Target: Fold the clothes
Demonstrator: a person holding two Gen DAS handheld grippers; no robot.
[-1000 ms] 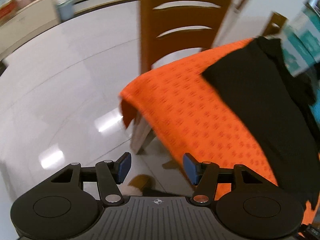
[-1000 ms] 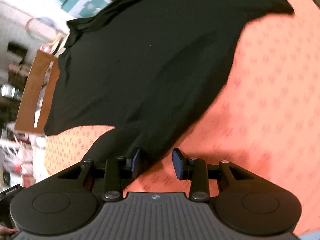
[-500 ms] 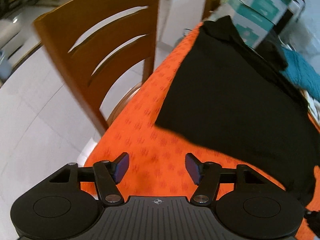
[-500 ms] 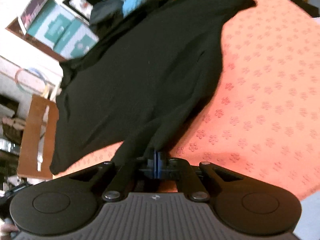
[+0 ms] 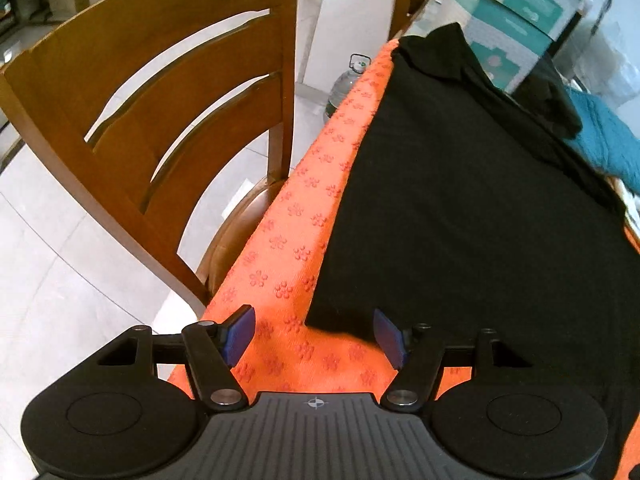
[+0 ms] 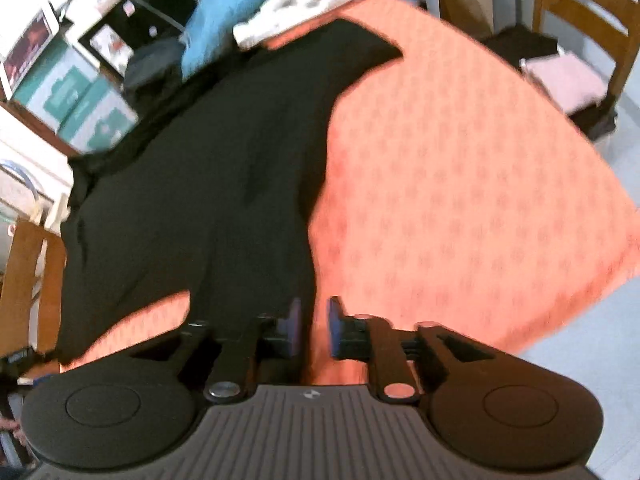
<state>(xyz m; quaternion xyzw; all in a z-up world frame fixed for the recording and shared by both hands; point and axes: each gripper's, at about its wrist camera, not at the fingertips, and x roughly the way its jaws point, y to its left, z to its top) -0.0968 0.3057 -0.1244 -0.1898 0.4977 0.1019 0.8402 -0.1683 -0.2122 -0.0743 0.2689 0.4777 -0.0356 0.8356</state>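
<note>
A black garment (image 5: 472,208) lies spread on a table with an orange flower-patterned cloth (image 5: 288,240). My left gripper (image 5: 314,336) is open, with the garment's near left corner just ahead of and between its blue pads. In the right wrist view the same garment (image 6: 208,184) stretches away to the upper left. My right gripper (image 6: 312,326) has its pads slightly apart over the garment's near right edge, with the fabric beside its left pad. That view is blurred.
A wooden chair (image 5: 160,128) stands tight against the table's left side, with a water jug (image 5: 348,84) on the floor beyond. Teal boxes (image 5: 516,12) and a blue towel (image 6: 224,16) sit at the table's far end. Another chair with folded clothes (image 6: 568,76) stands at the right.
My left gripper moved from over the floor to the garment's near left corner. My right gripper closed on the garment's edge half a second ago, and its pads have now parted a little.
</note>
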